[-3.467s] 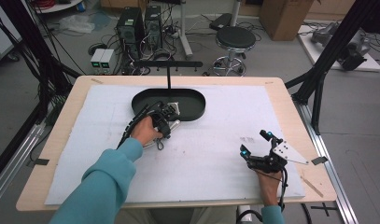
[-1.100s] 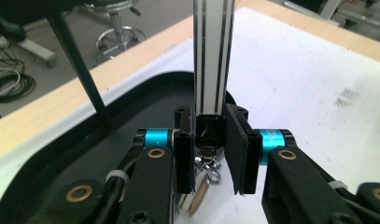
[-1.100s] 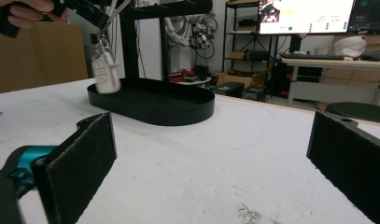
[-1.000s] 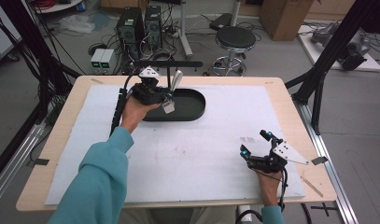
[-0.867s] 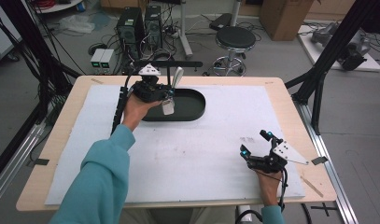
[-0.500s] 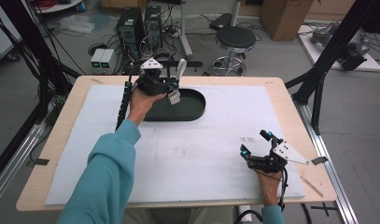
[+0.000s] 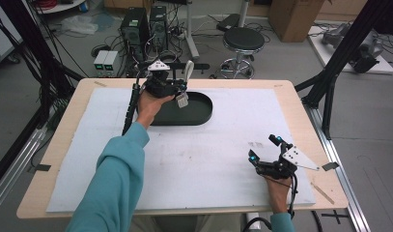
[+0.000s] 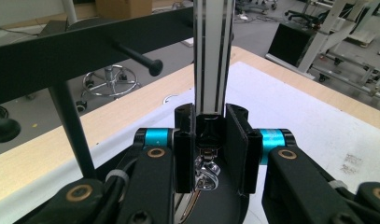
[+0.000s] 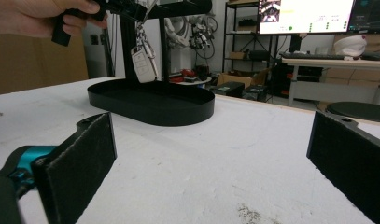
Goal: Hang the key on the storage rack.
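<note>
Key fob (image 7: 183, 100) dangling from strap (image 8: 213, 51) clamped in left gripper (image 7: 177, 88), rack peg (image 8: 134, 55) at eleven o'clock; right gripper (image 7: 265, 155) wide open, empty.

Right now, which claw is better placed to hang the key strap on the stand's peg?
Left: the left claw already grips the strap near the peg. The right claw rests open, far off.

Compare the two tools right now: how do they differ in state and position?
The left tool is shut on the strap of a key fob, raised over the black tray; the right tool is open with nothing between its pads, low near the table's front edge. Both are hand-held.
</note>
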The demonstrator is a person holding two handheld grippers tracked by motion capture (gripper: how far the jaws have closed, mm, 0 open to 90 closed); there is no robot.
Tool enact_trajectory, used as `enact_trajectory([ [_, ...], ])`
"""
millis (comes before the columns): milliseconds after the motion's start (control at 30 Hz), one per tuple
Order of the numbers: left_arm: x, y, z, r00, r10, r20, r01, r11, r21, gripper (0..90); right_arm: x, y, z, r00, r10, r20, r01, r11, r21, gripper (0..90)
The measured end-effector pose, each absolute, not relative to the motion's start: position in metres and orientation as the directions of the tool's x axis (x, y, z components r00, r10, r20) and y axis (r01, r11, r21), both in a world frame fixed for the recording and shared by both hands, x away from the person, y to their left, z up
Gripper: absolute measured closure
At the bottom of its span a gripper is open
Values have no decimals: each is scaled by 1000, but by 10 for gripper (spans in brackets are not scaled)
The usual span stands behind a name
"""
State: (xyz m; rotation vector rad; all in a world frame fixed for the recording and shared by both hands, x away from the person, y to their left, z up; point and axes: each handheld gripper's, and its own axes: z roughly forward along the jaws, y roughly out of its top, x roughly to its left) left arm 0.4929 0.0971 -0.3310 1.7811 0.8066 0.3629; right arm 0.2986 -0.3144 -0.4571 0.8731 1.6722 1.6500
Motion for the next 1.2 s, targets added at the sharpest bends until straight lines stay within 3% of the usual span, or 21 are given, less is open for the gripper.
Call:
enact_trajectory([
  [1200,505,112,-343,694,700,-168,390,-169,905,739,299,-314,-457,-588,809,12,22,1,1000,7],
])
